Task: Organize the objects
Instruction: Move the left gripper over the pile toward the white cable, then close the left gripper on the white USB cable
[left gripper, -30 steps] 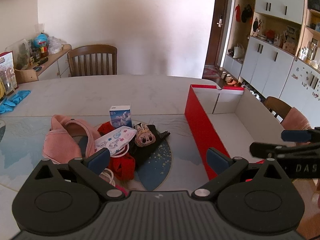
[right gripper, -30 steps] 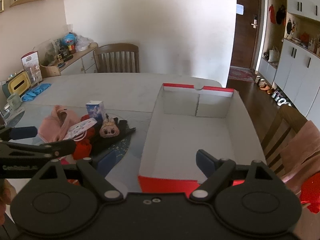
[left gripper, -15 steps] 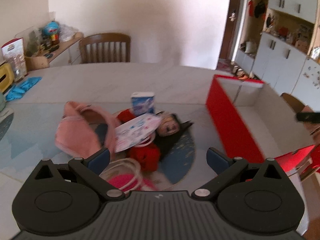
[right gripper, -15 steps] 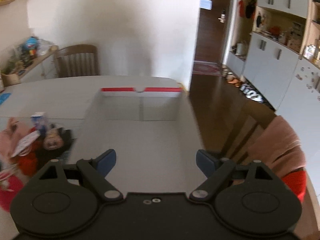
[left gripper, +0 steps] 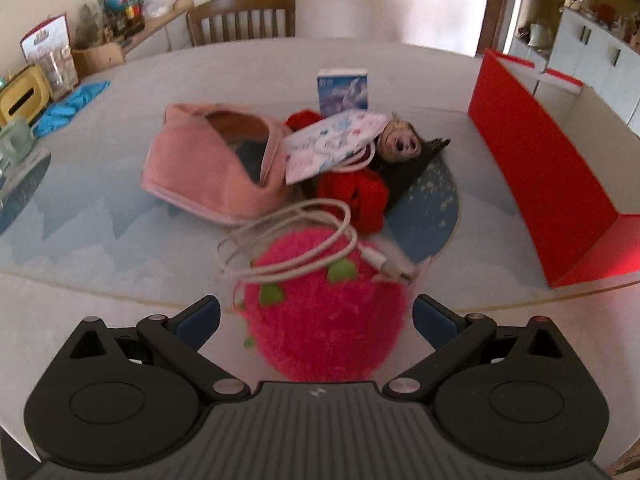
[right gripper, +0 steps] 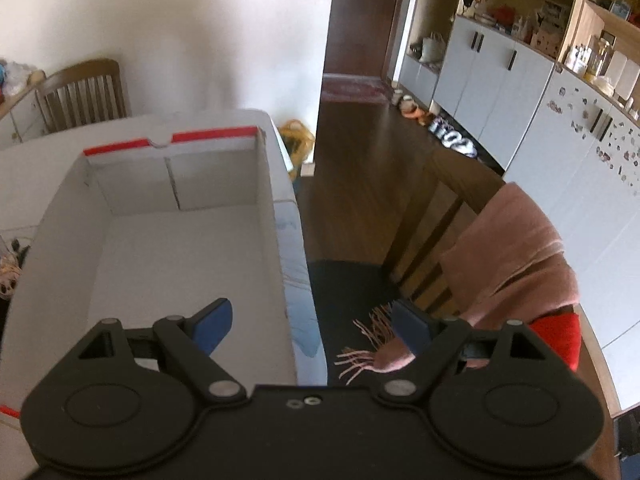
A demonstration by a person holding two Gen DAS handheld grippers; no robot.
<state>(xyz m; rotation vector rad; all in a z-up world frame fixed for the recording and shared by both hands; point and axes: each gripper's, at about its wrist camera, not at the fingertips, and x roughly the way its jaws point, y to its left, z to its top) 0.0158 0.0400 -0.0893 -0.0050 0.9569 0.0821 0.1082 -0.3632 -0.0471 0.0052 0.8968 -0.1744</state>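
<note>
Nothing is packed yet: the red box (right gripper: 160, 272) sits empty, both my left gripper (left gripper: 316, 316) and right gripper (right gripper: 312, 324) are spread wide and hold nothing, and the strawberry plush (left gripper: 324, 320), white cable (left gripper: 296, 248) and the pile behind them wait on the table (left gripper: 100, 248).

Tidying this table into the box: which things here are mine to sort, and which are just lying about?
Job: strawberry plush, cable, pink pouch, mask, doll, small carton, red box.

Lying about: blue gloves, mug, chair, scarf.
</note>
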